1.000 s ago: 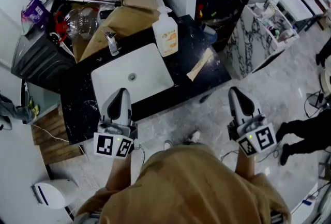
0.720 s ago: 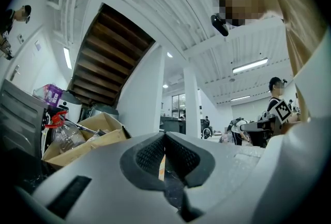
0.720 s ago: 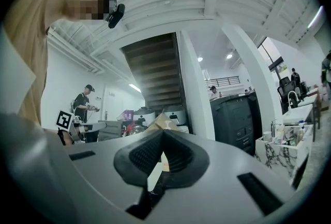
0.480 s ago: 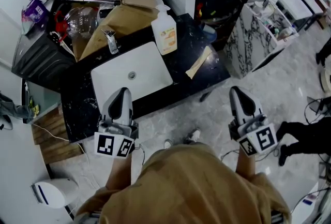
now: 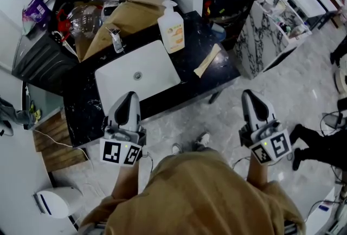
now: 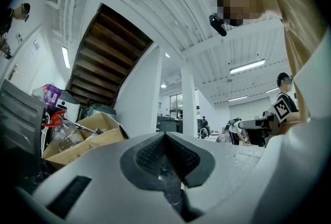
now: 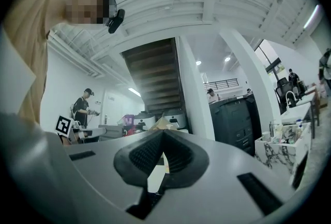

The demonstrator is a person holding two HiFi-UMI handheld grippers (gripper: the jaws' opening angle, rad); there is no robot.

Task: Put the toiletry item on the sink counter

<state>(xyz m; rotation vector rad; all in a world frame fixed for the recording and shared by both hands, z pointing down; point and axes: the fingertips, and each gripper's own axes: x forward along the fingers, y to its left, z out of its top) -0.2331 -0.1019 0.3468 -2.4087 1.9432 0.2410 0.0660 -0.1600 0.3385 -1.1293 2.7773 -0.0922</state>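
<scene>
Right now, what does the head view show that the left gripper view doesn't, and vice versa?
Head view only: the white sink basin, the faucet and the pump bottle beside it. Left gripper view only: the stair underside, ceiling lights, and the left gripper's pads shut together with nothing between. Both: the cardboard box and the clear plastic bottle by it.

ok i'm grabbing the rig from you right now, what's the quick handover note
Left gripper: jaws shut, empty, held in front of the basin.
Right gripper: jaws shut, empty, over the floor off the counter's right end.
Things: the pump bottle stands upright on the sink counter behind the basin; a flat tan packet lies right of the basin.
Done: both items sit on the counter.
Left: probably nothing, though I can't tell which item was meant.
</scene>
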